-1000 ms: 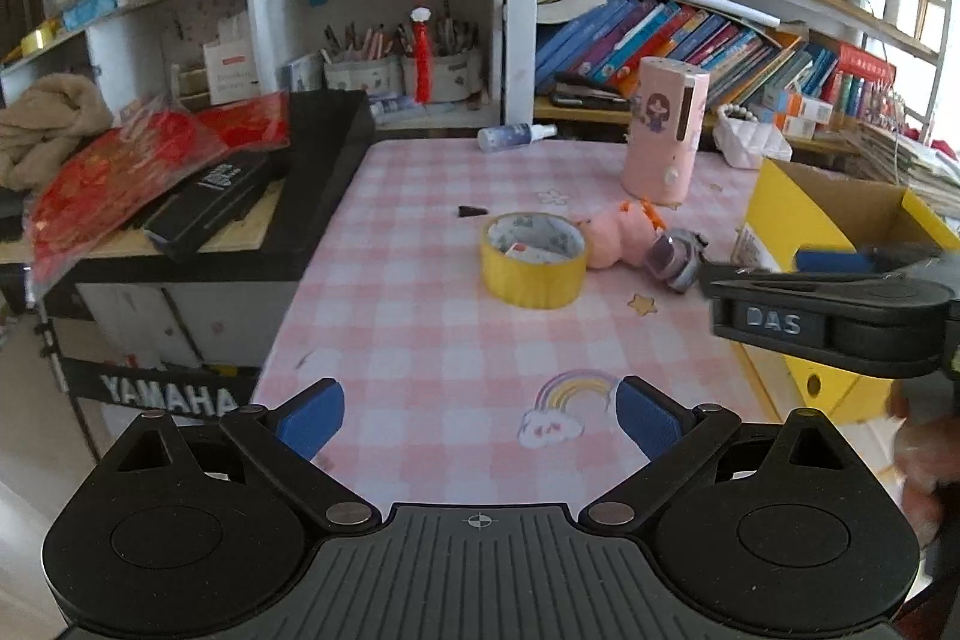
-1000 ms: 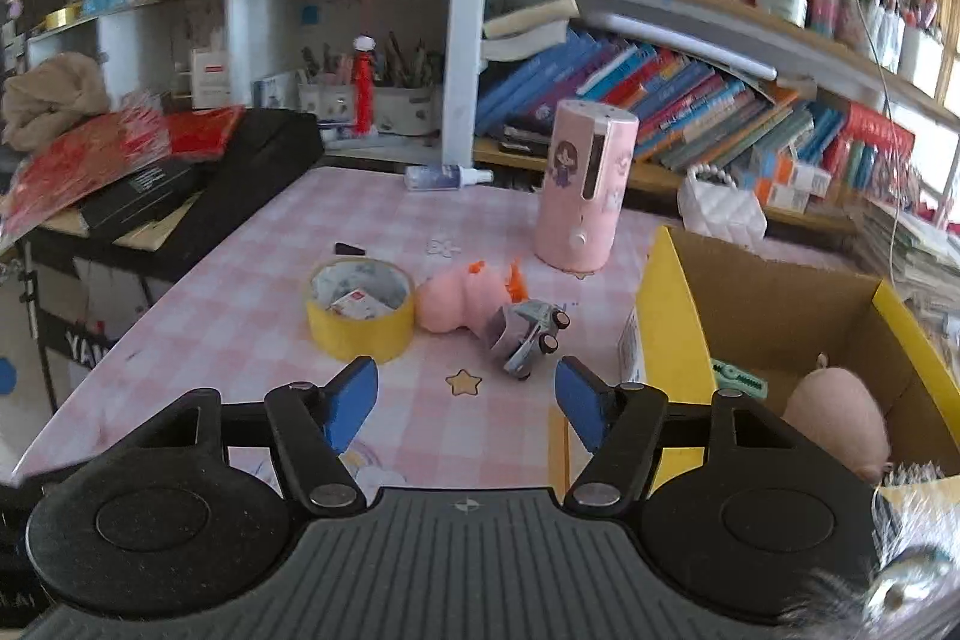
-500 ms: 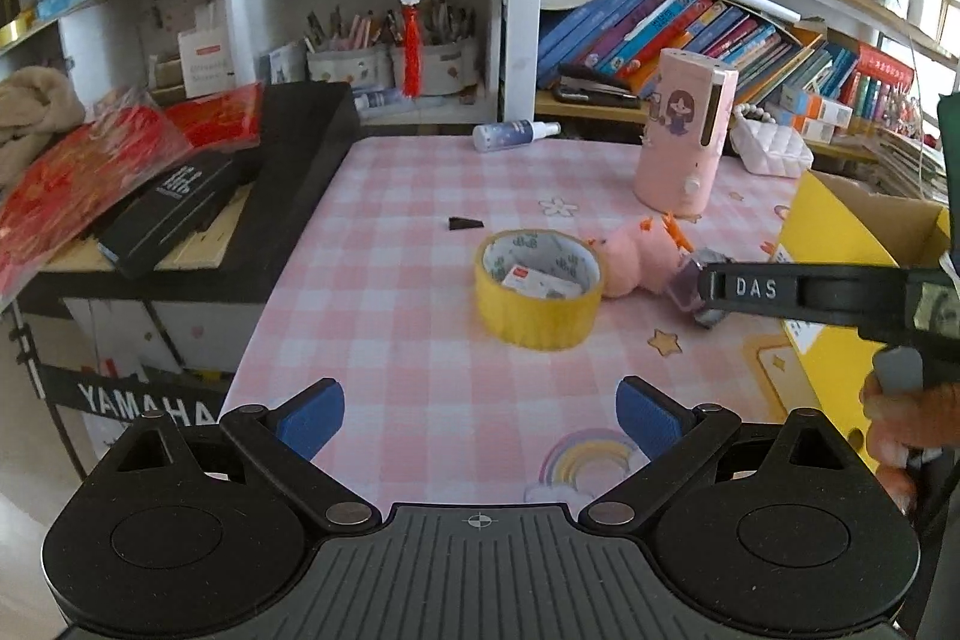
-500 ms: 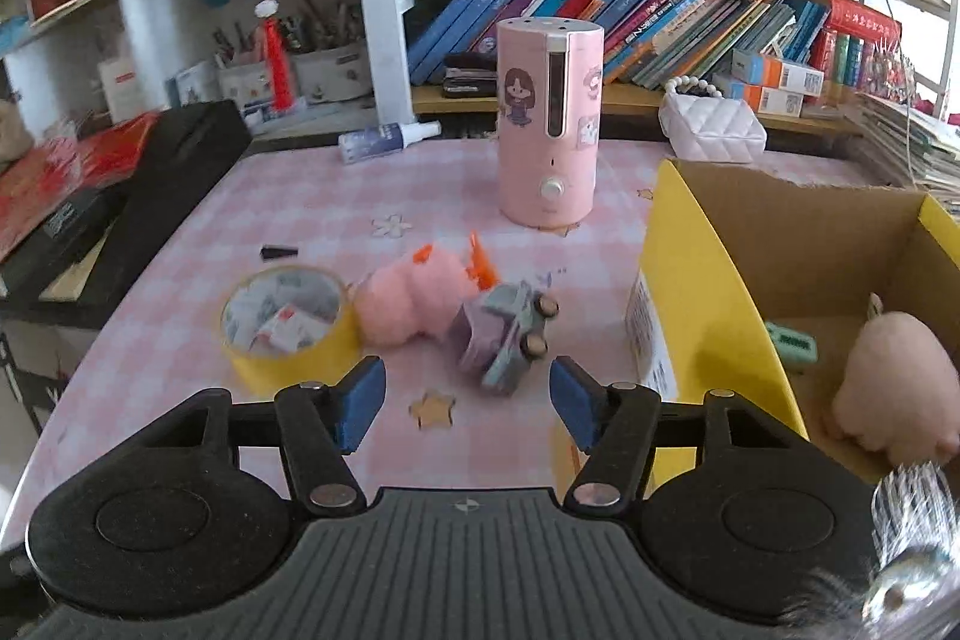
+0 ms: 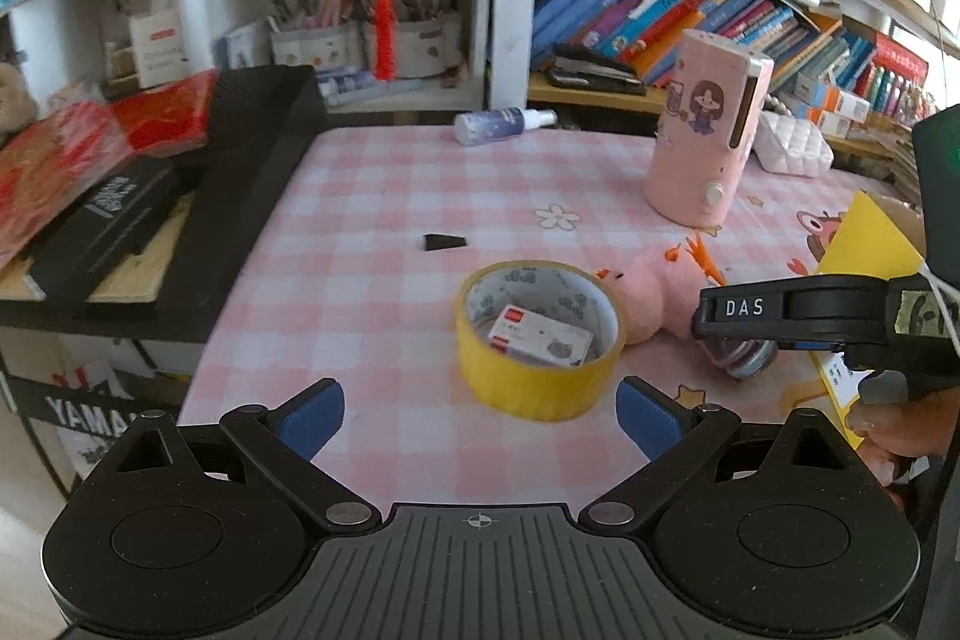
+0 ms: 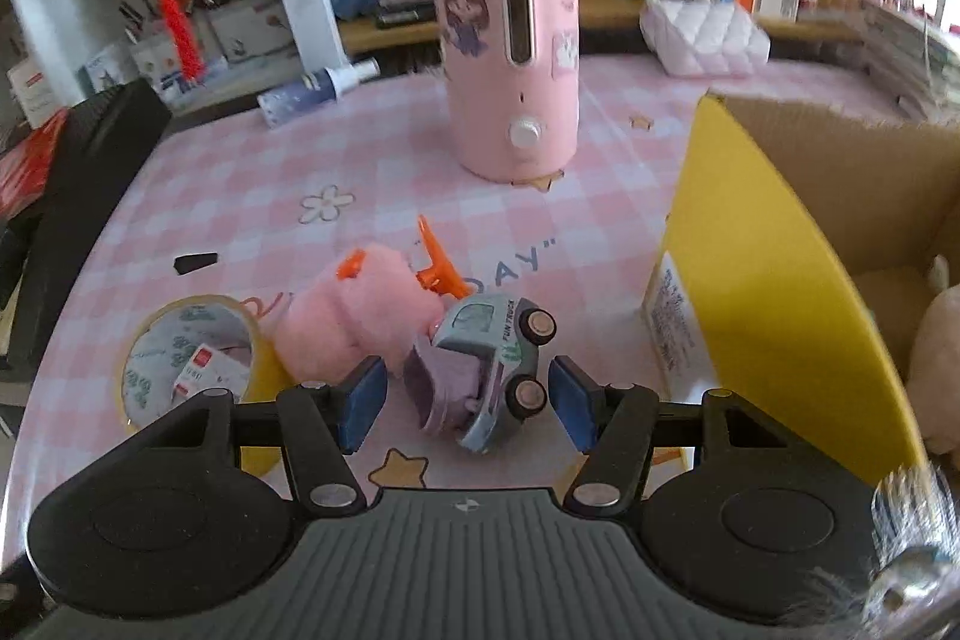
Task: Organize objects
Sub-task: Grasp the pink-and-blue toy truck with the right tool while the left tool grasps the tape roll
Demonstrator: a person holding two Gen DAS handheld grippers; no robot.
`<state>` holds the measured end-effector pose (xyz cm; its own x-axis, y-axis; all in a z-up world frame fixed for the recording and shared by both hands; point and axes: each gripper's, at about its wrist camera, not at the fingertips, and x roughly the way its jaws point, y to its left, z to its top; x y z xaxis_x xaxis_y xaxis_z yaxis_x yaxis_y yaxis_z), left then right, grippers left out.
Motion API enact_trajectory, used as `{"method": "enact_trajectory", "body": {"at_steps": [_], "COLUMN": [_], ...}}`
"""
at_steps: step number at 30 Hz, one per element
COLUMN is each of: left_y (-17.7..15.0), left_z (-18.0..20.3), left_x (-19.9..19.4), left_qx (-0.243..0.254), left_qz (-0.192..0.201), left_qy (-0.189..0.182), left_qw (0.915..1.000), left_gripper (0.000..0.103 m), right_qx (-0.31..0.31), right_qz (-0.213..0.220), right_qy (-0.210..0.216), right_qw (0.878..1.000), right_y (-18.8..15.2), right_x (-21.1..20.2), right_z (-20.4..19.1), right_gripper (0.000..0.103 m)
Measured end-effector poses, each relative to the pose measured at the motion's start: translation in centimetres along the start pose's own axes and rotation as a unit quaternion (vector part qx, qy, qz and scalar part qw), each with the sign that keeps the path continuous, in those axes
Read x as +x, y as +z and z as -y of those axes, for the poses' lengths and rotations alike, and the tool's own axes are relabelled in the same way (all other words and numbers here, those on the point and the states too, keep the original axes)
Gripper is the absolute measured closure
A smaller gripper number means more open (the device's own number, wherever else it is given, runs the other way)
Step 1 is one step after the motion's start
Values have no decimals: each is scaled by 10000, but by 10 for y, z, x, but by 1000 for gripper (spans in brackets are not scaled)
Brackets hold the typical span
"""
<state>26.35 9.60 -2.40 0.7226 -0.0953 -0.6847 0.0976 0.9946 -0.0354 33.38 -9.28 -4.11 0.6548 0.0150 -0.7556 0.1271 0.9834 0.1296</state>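
Note:
A grey toy truck (image 6: 487, 370) lies on its side on the pink checked table (image 6: 372, 160), between the open blue pads of my right gripper (image 6: 469, 409), untouched. A pink plush toy (image 6: 360, 319) lies against it, and a yellow tape roll (image 6: 186, 370) with a small box inside sits to the left. My left gripper (image 5: 480, 421) is open and empty just short of the tape roll (image 5: 538, 337). The right gripper's body (image 5: 798, 310) crosses the left wrist view over the truck (image 5: 741, 358).
A yellow cardboard box (image 6: 774, 280) stands at the right with a plush inside (image 6: 936, 346). A tall pink dispenser (image 6: 513, 40) stands behind the toys. A spray bottle (image 5: 501, 124) and a small black piece (image 5: 444, 242) lie on the table. A black keyboard case (image 5: 198, 208) borders the left edge. Bookshelves stand behind.
My right gripper has moved forward and down until its open pads flank the toy truck. My left gripper has moved closer to the tape roll. Both stayed open.

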Motion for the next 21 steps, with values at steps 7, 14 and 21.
{"method": "enact_trajectory", "body": {"at_steps": [7, 14, 21], "left_y": [11, 21, 25], "left_z": [11, 26, 33], "left_x": [34, 68, 86], "left_qx": [233, 420, 628], "left_qz": [-178, -324, -318], "left_qy": [-150, -103, -72], "left_qw": [9995, 9985, 9975], "left_gripper": [4, 4, 4], "right_qx": [80, -50, -181], "right_qz": [-215, 105, 366], "right_qy": [138, 288, 481], "right_qw": [9996, 9995, 9980], "right_y": [7, 16, 22], "right_x": [17, 2, -12], "right_z": [6, 4, 1], "right_gripper": [58, 60, 60]}}
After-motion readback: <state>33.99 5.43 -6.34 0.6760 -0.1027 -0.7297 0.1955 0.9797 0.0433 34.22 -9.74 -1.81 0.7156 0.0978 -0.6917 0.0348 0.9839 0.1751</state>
